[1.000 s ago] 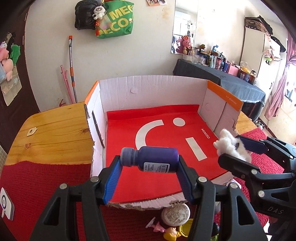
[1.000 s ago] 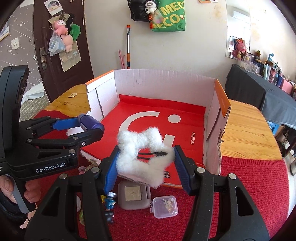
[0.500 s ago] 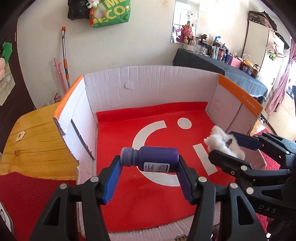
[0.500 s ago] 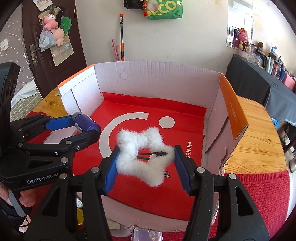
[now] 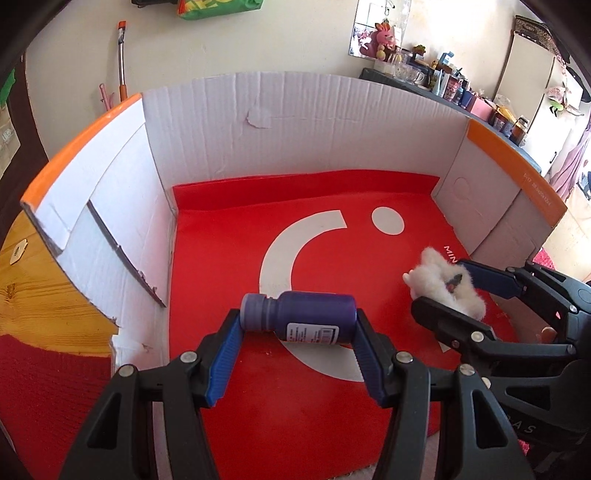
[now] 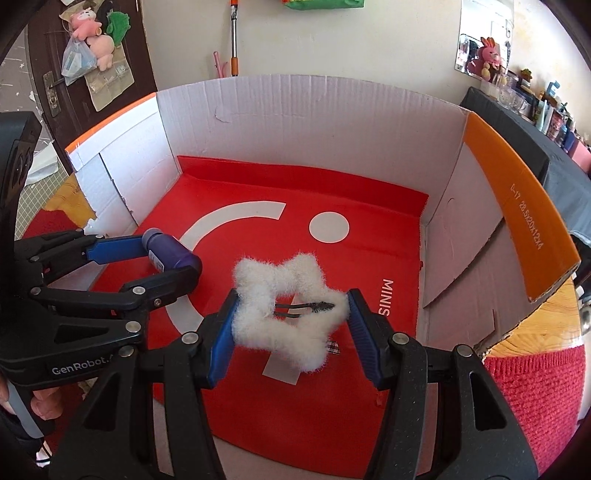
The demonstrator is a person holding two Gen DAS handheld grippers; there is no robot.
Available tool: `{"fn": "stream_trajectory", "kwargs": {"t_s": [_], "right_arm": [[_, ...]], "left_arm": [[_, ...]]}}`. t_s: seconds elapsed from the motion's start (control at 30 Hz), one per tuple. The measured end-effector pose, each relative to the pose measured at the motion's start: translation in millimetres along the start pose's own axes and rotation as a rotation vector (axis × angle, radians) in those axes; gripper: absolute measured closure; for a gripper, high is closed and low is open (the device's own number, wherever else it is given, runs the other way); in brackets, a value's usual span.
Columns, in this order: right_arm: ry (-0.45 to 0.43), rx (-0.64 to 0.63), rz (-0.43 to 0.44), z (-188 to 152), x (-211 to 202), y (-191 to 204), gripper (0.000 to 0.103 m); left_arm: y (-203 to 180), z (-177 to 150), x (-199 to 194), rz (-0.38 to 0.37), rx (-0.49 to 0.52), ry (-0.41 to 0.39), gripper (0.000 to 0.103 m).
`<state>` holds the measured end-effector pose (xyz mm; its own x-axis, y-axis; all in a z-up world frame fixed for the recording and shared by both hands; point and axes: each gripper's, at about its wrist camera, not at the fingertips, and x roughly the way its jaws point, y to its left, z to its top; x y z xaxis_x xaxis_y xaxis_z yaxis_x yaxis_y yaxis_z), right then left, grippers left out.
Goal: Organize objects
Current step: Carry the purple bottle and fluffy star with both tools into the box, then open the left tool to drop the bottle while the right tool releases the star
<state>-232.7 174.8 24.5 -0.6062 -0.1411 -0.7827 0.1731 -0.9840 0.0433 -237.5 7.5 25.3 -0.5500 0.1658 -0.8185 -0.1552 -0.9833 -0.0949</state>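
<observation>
Left gripper [image 5: 298,320] clamping purple bottle [image 5: 300,318], right gripper [image 6: 291,320] clamping fluffy white star clip [image 6: 289,311]

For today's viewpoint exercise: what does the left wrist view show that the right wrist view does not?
Only the left wrist view shows the purple bottle's white label. Only the right wrist view shows the fluffy white star clip's full star outline and the dark door. Both show the box, the left gripper clamping the bottle and the right gripper clamping the clip.

green bag [image 5: 218,5] cropped, bottle label [image 5: 312,332] unreadable
</observation>
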Motion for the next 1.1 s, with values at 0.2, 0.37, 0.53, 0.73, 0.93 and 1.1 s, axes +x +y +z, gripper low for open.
{"fn": "stream_trajectory", "kwargs": {"t_s": [0.2, 0.37, 0.53, 0.73, 0.93, 1.1], "right_arm": [[0.020, 0.005, 0.000, 0.3, 2.7, -2.6, 0.049], [0.052, 0.012, 0.005, 0.8, 6.0, -5.2, 0.049], [0.076, 0.013, 0.021, 1.5, 8.6, -6.1, 0.049], [0.078, 0.034, 0.047, 1.5, 8.0, -10.0, 0.049], [0.079, 0.034, 0.050, 1.9, 6.1, -9.9, 0.048], [0.077, 0.033, 0.054, 2.0, 5.2, -8.8, 0.044]], "left_arm": [[-1.5, -0.3, 0.7, 0.019, 0.016, 0.005, 0.043], [0.9, -0.3, 2.0, 0.012, 0.009, 0.018, 0.043], [1.5, 0.4, 2.2, 0.007, 0.006, 0.021, 0.043], [2.4, 0.0, 0.7, 0.006, 0.007, 0.023, 0.043], [3.0, -0.4, -0.9, 0.006, 0.010, 0.022, 0.042], [3.5, 0.0, -2.2, -0.004, 0.005, 0.022, 0.040]]}}
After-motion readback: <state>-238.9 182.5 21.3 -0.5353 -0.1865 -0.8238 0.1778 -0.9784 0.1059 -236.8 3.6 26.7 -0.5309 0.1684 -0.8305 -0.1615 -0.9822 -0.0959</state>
